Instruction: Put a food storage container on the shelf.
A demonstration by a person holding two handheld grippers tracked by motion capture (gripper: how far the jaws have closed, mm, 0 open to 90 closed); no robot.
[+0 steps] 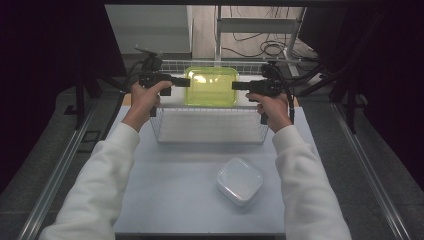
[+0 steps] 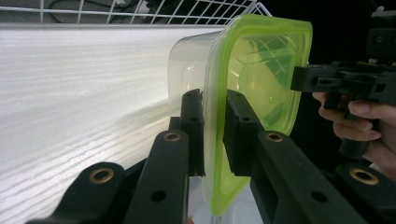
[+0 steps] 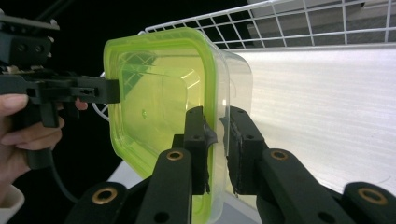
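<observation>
Green-lidded clear box hangs level above the back part of the wire basket, with the left gripper pinching its left rim and the right gripper pinching its right rim, straight across from each other.

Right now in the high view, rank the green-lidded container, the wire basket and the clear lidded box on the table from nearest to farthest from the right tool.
1. Green-lidded clear plastic container: clamped at its edge by the right tool.
2. White wire basket: directly below.
3. Clear lidded plastic box: on the table's near side.
</observation>
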